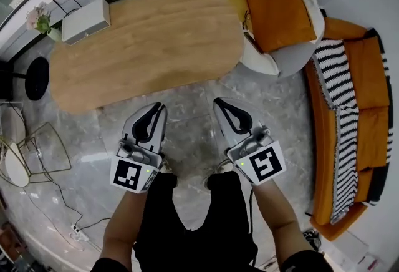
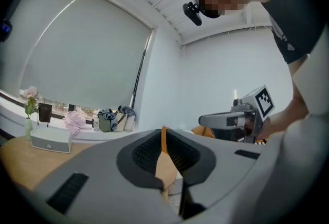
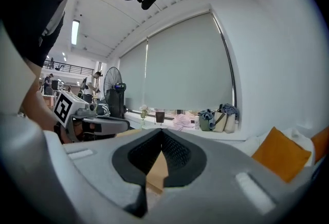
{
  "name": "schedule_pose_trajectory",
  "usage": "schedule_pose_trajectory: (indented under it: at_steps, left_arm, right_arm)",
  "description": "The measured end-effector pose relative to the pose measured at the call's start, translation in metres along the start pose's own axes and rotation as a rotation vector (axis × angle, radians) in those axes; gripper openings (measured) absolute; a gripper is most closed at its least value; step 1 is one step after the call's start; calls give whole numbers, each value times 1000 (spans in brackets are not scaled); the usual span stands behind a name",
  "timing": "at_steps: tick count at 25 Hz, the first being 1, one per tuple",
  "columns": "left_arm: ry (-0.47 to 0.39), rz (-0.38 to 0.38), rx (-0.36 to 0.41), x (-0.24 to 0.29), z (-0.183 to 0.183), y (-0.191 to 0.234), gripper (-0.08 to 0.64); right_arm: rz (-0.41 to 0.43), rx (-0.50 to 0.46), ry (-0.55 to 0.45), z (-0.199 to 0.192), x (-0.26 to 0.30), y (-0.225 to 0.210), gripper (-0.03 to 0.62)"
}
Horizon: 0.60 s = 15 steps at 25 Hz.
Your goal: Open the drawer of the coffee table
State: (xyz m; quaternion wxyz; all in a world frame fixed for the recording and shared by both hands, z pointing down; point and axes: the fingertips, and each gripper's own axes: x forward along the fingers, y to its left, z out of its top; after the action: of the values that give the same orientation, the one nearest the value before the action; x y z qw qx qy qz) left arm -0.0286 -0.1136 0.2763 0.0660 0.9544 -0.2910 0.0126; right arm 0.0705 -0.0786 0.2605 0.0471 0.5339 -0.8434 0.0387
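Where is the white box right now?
In the head view, the white box sits at the far left corner of the coffee table, beside the flower vase.

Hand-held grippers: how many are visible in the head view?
2. The left hand-held gripper is over the floor near the table; the right hand-held gripper is beside it.

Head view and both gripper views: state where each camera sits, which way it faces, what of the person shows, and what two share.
Head view: on the person's head, facing steeply down at the coffee table and floor; forearms, left tool and right tool show.
Left gripper view: on the left tool, facing along its shut jaws toward the window; person's arm at right.
Right gripper view: likewise on the right tool; arm at left.
Shared: both show the windowsill bags.
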Motion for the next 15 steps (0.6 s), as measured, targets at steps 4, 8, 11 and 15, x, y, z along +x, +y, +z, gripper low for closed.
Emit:
schedule_pose_trajectory:
  at_steps: [4, 8, 11, 15]
  left_arm:
    - [-55, -32, -22, 13, -44, -13, 54]
    - [-43, -51, -68, 25, -108, -8, 89]
    - [-40, -25, -137, 32, -159, 1, 89]
    - [-53, -16, -217, 47, -221, 10, 89]
  right_arm:
    - [36, 18, -13, -60, 11, 1, 3]
    - [69, -4, -10, -113, 21, 1, 3]
    - [77, 9, -61, -137, 31, -1, 3]
    - [101, -23, -66, -186, 39, -7, 3]
